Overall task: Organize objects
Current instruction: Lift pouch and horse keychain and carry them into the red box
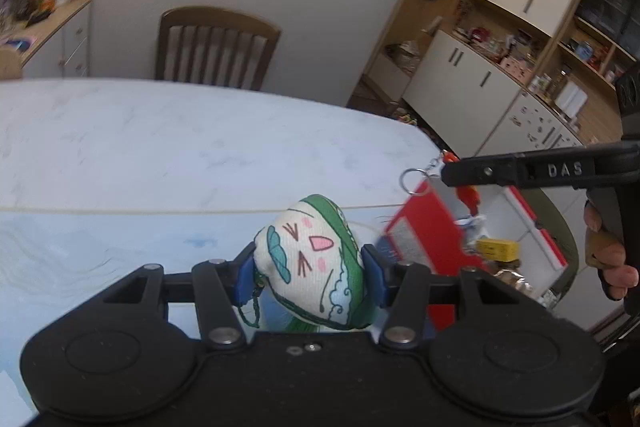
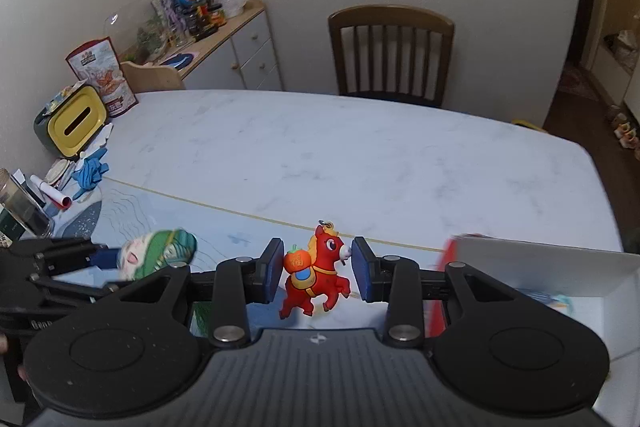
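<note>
Grippers both loaded, held above the near edge of the white marble-pattern table (image 2: 360, 155).

Left wrist view: left gripper (image 1: 310, 267) clamped on a small stuffed fabric charm with a white cartoon face, pink cheeks and green-teal trim (image 1: 310, 259), at lower centre of frame. Blue pads (image 1: 246, 275) press its two sides; a green cord loop hangs from it at lower left. Charm sits tilted, face toward the camera, clear of the tabletop.

Right wrist view: right gripper (image 2: 316, 269) closed on a red rubber horse keychain with an orange fruit on its back and a blue saddle (image 2: 316, 273), lower centre of frame. Left pad contacts the fruit and the rump, right pad contacts the muzzle; horse upright, legs hanging below the pads. In the left wrist view the same gripper enters from the right edge as a black bar marked "DAS", with the keychain's metal ring (image 1: 412, 181) and chain sticking out of its tip; a hand (image 1: 608, 259) wraps the handle at right edge.

Red box with a white interior (image 2: 540, 267): lower right of right view, open, just beside the right gripper; in the left view it lies right of centre, below the ring, blurred. Contents not resolvable.

Background: brown wooden slat-back chair (image 2: 390, 55) at the far side of the table, upper centre. Yellow-lidded tissue box (image 2: 76, 123) at the table's left edge in the right view
</note>
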Demonstrator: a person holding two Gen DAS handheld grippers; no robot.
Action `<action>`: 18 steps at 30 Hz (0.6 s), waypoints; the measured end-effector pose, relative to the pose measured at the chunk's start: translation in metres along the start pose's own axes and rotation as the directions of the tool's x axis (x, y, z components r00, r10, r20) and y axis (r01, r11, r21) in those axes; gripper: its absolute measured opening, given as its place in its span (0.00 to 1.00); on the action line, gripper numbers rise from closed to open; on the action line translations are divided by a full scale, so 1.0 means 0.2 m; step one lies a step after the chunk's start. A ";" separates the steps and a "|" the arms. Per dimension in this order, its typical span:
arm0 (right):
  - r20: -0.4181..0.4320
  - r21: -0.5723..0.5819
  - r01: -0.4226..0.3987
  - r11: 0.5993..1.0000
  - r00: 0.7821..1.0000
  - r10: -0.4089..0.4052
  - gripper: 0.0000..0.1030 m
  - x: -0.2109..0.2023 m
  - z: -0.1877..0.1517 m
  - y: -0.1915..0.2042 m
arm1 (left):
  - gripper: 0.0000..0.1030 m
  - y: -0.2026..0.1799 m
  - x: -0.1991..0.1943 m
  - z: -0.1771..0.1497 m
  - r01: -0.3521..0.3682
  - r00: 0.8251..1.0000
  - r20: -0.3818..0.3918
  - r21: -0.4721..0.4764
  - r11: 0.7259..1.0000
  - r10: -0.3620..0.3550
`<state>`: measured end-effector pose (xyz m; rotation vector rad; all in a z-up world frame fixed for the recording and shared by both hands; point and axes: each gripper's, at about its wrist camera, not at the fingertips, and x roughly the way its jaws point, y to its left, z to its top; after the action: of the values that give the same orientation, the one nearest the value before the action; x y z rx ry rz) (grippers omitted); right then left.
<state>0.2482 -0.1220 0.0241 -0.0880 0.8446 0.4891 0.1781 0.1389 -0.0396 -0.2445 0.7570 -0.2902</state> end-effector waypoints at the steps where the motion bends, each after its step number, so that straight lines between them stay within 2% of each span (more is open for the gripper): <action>1: 0.005 0.006 0.008 1.000 1.000 -0.008 0.35 -0.04 -0.02 -0.05 | 0.51 -0.05 0.00 0.01 0.006 1.000 -0.002 0.011 1.000 -0.006; 9: 0.021 0.045 0.084 0.995 0.996 -0.085 0.35 -0.30 -0.21 -0.46 | 0.51 -0.48 0.07 0.08 0.063 0.998 -0.018 0.088 0.994 -0.061; 18: 0.014 0.089 0.150 0.985 0.988 -0.152 0.35 -0.44 -0.39 -0.86 | 0.51 -0.96 0.26 0.11 0.106 0.994 -0.044 0.167 0.980 -0.100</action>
<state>0.2213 -0.3299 0.0170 -0.0659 0.8309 0.3095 0.1974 -0.0561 0.0048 -0.1182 0.7519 -0.4555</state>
